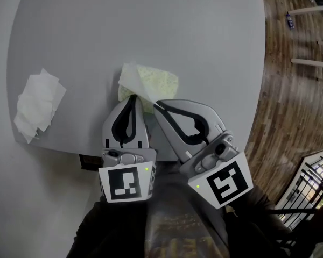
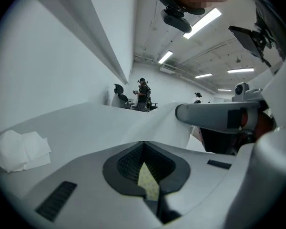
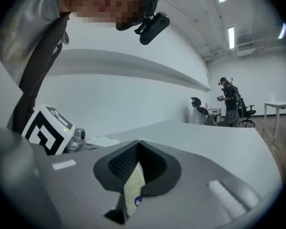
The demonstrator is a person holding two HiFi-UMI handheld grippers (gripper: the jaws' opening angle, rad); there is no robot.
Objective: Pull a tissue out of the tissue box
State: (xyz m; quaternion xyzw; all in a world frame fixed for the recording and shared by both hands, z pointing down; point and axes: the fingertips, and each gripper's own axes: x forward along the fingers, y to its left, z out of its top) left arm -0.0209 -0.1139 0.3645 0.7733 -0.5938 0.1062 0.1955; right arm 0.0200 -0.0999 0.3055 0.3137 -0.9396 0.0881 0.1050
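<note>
A tissue pack (image 1: 160, 82) with a yellow-green pattern lies in the middle of the grey table (image 1: 151, 26). A white tissue (image 1: 131, 79) stands out of its left end and narrows to a corner at the tip of my right gripper (image 1: 156, 103), which is shut on it. In the left gripper view the tissue (image 2: 162, 123) stretches as a sheet up to the right gripper (image 2: 178, 112). My left gripper (image 1: 132, 97) is shut just beside, over the pack's near left corner; whether it pinches anything I cannot tell. The pack's pattern (image 2: 148, 180) shows through the gap under the jaws.
A pile of loose white tissues (image 1: 39, 104) lies at the table's left, near its front edge. Wooden floor (image 1: 290, 90) runs along the table's right side, with a metal railing (image 1: 307, 187) at lower right. A person stands by office chairs far behind (image 2: 143, 93).
</note>
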